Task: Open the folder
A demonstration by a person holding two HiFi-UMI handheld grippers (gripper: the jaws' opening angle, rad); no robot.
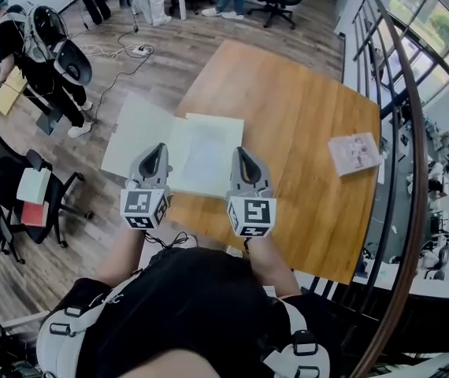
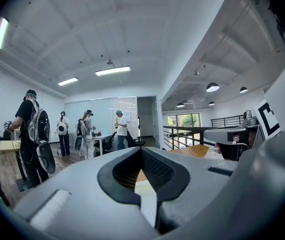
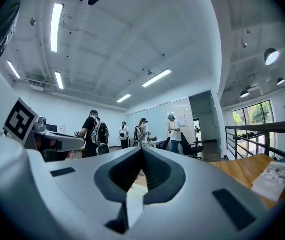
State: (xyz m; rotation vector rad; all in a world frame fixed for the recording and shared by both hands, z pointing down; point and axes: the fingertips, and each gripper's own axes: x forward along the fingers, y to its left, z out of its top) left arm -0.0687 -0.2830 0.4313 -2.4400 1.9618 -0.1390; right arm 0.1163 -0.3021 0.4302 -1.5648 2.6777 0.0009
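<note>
Folder (image 1: 205, 152): lies spread open at the left edge of the table (image 1: 303, 132), with its cover overhanging.
Left gripper (image 1: 158, 150): jaws together, empty, pointing level above the fold.
Right gripper (image 1: 240, 154): jaws together, empty, pointing level above the folder's right edge.
Your step: the opening looks done. Lift both hands straight up so nothing drags the cover shut.

Bright, even light throughout. Ceiling strip lights (image 2: 112, 70) glare white in both gripper views. Windows (image 1: 437, 30) far right add daylight. Table (image 1: 303, 132) is evenly lit, w/ only soft, faint shadows. Heavy fisheye bend + black corners in every view. Left gripper (image 2: 141, 148) & right gripper (image 3: 143, 149) fill the near foreground, soft and out of focus; far room is sharper.
</note>
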